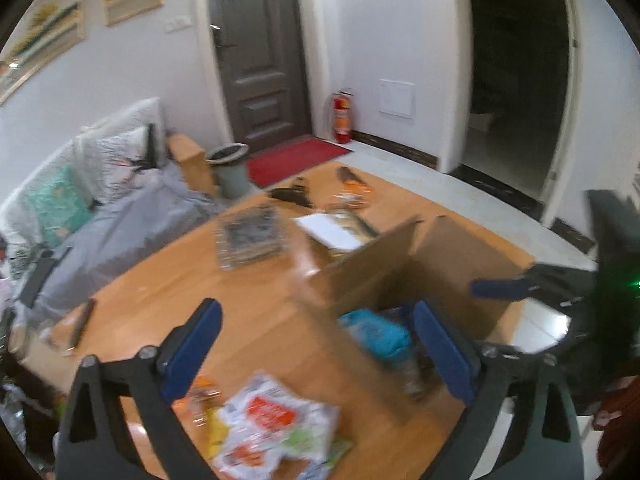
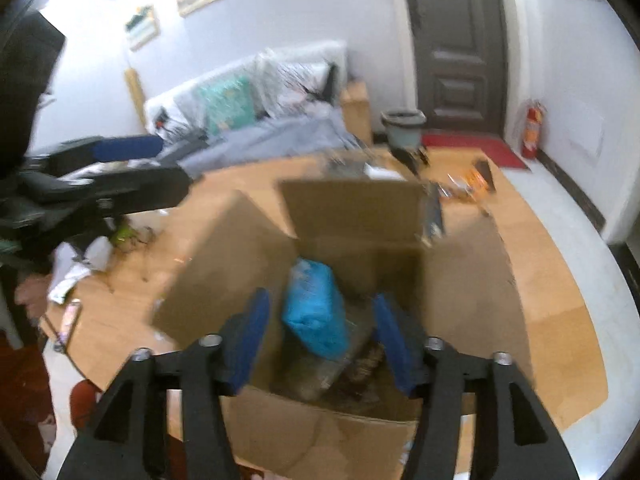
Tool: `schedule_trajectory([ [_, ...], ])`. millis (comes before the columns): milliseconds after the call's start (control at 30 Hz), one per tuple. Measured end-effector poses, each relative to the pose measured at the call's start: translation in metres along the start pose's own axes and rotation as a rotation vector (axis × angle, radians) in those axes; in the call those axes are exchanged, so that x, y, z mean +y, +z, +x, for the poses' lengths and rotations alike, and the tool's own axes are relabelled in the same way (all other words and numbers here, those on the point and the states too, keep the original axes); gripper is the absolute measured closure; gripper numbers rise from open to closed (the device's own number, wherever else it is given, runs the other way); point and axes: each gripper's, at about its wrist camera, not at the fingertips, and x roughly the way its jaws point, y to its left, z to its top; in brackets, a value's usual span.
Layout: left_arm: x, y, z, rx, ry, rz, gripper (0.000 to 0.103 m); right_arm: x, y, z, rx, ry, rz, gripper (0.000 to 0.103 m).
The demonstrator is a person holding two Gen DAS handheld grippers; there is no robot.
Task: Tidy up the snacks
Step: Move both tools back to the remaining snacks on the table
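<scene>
Risks first. Both frames are smeared with motion blur, so the person is likely swinging the tools fast. The cardboard box (image 2: pixel 352 240) has its flaps standing up; the far flap (image 2: pixel 352 208) and the left flap (image 2: pixel 224 264) lean loose, and a fast pass by either tool could catch a flap and drag or tip the box on the wooden table (image 1: pixel 168 280). The right gripper also shows in the left wrist view, near the box's right side, so the two tools are close enough to clash over the opening. The crinkly white-and-red snack bag (image 1: pixel 276 420) lies at the near table edge; a sloppy pinch could likely push it off or crush it.

Left gripper (image 1: pixel 320 344): jaws spread wide, nothing between them, hanging above the table beside the box's near-left corner, with the white-and-red bag and an orange packet (image 1: pixel 200 394) just below it. Not touching either, as far as the blur allows.

Right gripper (image 2: pixel 320 344): jaws wide apart, empty, poised over the box opening. The blue snack packet (image 2: pixel 316 312) sits inside the box between the fingers in view but apart from them, resting on darker packets I can't identify.

More snacks lie loose at the far end of the table: an orange packet (image 1: pixel 354 192) and a dark one (image 1: pixel 292 196).
</scene>
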Motion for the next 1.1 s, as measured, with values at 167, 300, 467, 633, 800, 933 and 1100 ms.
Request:
schedule_trajectory([
  [167, 0.048, -0.035, -0.026, -0.001, 0.097, -0.052, 0.002, 0.061, 0.003, -0.029, -0.111, 0.099, -0.103, 0.039],
  [300, 0.085, -0.072, -0.039, 0.015, 0.181, -0.095, 0.002, 0.111, 0.0, -0.029, -0.11, 0.179, -0.192, 0.039],
  [467, 0.106, -0.12, -0.031, 0.055, 0.232, -0.091, 0.002, 0.163, -0.024, 0.0, -0.06, 0.284, -0.279, 0.04],
  [633, 0.104, -0.161, -0.013, 0.08, 0.242, -0.032, 0.002, 0.181, -0.052, 0.042, 0.032, 0.317, -0.241, 0.04],
  [800, 0.096, -0.185, 0.019, 0.125, 0.153, 0.005, 0.002, 0.17, -0.072, 0.084, 0.057, 0.209, -0.19, 0.04],
  [933, 0.089, -0.19, 0.044, 0.15, 0.088, 0.006, 0.002, 0.158, -0.084, 0.118, 0.083, 0.143, -0.163, 0.047],
  [1100, 0.083, -0.193, 0.07, 0.164, 0.028, 0.021, 0.002, 0.147, -0.086, 0.144, 0.082, 0.097, -0.16, 0.05],
])
